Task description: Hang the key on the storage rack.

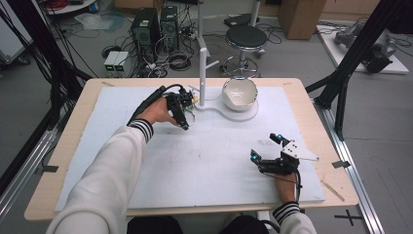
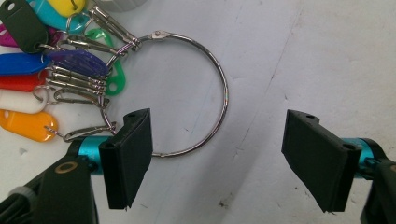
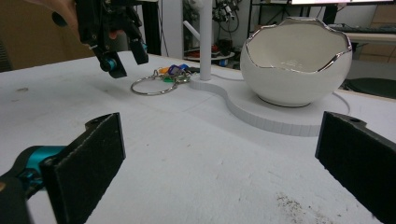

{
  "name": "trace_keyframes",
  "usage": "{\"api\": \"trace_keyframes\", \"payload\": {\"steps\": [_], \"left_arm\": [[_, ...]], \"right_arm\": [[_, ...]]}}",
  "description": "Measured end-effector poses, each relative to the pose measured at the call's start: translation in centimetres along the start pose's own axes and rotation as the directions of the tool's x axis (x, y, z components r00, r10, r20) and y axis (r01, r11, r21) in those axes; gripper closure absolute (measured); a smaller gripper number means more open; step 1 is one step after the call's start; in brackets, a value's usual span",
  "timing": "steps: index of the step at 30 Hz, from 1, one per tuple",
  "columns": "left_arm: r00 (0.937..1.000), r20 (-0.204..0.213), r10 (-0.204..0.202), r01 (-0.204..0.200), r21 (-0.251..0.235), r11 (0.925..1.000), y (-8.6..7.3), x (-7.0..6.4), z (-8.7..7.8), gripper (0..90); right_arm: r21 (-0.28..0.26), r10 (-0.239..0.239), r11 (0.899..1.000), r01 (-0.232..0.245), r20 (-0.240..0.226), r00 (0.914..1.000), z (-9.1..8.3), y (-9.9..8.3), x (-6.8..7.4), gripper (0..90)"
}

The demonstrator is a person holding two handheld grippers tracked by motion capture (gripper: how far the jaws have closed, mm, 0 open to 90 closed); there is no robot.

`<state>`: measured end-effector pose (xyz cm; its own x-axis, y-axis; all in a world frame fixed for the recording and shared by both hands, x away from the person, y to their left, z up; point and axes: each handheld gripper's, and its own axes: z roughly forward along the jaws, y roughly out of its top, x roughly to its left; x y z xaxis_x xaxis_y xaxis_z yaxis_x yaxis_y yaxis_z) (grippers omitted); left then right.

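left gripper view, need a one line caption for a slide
Open left gripper above a metal key ring strung with coloured tags, one finger over the ring's edge.

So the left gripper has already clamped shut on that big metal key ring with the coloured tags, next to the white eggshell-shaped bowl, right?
Not quite. The left gripper is open: in the left gripper view its jaws stand wide apart over the large metal key ring with coloured plastic tags, one jaw overlapping the ring's edge. The rest holds: the ring lies near the white eggshell-shaped bowl.
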<state>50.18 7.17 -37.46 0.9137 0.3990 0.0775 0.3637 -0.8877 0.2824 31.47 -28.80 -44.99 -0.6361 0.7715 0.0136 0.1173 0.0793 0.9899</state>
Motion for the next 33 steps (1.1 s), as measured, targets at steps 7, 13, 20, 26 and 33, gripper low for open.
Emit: {"api": "trace_keyframes", "payload": {"steps": [7,13,20,26,33], "left_arm": [[0.9994,0.010,0.033,-0.033,0.033,0.9989,0.8,-0.1,0.9,28.4],[0.9973,0.017,0.072,-0.073,0.071,0.9948,1.2,-0.3,1.8,33.1],[0.9947,0.013,0.102,-0.102,0.108,0.9889,1.3,-0.2,2.4,40.6],[0.9932,0.002,0.117,-0.116,0.115,0.9866,1.3,-0.1,2.5,49.1],[0.9925,0.014,0.122,-0.122,0.130,0.9840,1.5,-0.2,2.8,56.5]], "right_arm": [[0.000,-0.003,1.000,0.003,0.003,1.0000,0.0,0.0,0.0,0.9],[0.000,0.001,1.000,-0.001,0.000,1.0000,0.0,0.0,0.0,0.9],[0.001,0.000,1.000,0.000,0.000,1.0000,0.0,0.0,0.0,0.9],[0.001,0.001,1.000,-0.001,0.000,1.0000,0.0,0.0,0.0,0.9],[0.001,-0.002,1.000,0.002,0.002,1.0000,0.0,0.0,0.0,0.9]]}}
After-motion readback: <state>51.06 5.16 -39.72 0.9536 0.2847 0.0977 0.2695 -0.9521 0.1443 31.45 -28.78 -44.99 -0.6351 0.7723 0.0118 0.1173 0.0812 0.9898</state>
